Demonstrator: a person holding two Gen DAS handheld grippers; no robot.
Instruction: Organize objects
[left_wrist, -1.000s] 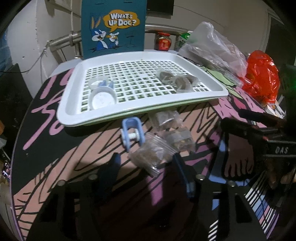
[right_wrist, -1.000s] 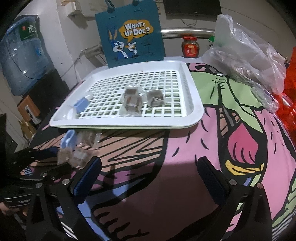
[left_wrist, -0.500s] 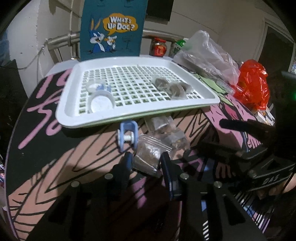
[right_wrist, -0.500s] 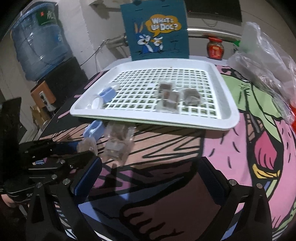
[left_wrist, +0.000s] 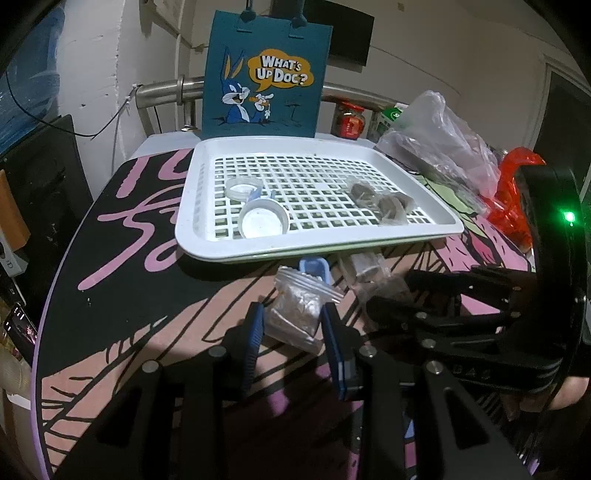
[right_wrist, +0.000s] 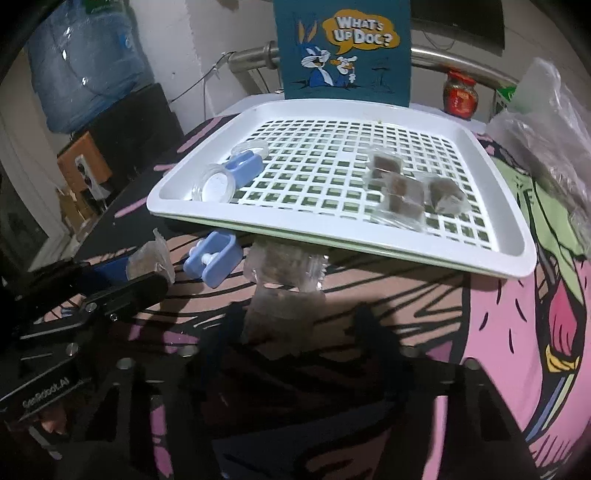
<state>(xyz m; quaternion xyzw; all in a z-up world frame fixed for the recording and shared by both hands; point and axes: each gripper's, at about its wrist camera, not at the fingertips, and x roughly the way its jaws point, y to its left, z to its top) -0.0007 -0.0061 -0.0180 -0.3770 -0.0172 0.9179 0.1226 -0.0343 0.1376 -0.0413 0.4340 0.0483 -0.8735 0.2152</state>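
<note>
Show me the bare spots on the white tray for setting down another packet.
On the white tray, the grid is bare along the back rim and through the middle, between the white caps at left and the brown packets at right. The near right corner is crowded with packets.

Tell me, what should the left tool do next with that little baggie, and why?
Probably lift the clear packet and carry it to the white tray. The left tool pinches it, and similar packets already lie in that tray's right part.
</note>
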